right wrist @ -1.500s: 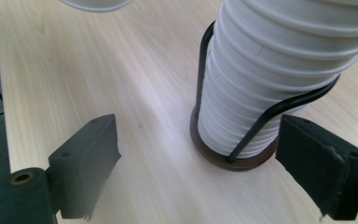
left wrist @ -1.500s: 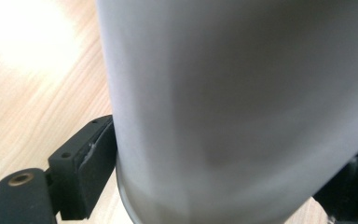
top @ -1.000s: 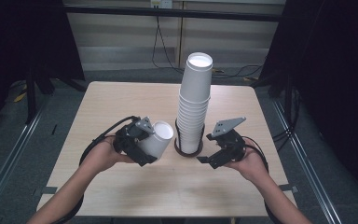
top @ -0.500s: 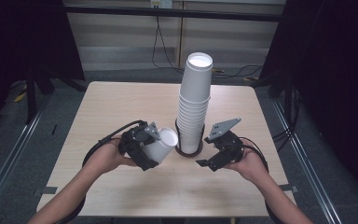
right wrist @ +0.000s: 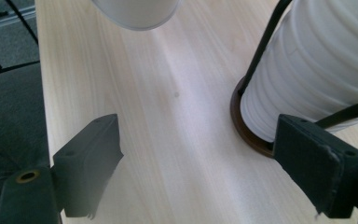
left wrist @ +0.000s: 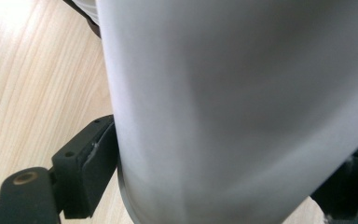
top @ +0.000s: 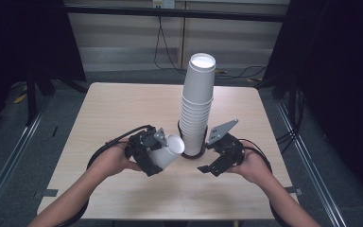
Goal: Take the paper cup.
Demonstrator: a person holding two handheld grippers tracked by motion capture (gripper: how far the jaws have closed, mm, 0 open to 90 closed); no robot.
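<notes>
The left hand-held gripper (top: 158,153) pinches a single white paper cup (top: 167,150) by its side wall, both black jaws pressed against it. The cup lies tilted, its open mouth turned up and toward the stack, its base toward the person's hand. In the left gripper view the cup's wall (left wrist: 242,112) runs between the two pads (left wrist: 95,163), with the light wooden desk (left wrist: 32,84) beneath.

Just beside that cup, a little nearer the desk's far edge, stands a tall stack of white cups (top: 197,106) in a dark wire holder with a round base (top: 192,152), roughly midway between the left and right edges of the desk (top: 123,109). The stack leans slightly at its top.

The right hand-held gripper (top: 211,168) sits on the other side of the holder, toward the near right corner. Its jaws stand spread with nothing between them, though they have just been closing a little. In the right gripper view the holder's base (right wrist: 244,128) and the lower cups (right wrist: 317,70) lie just past the right jaw, and the held cup's rim (right wrist: 135,14) shows at the top.
</notes>
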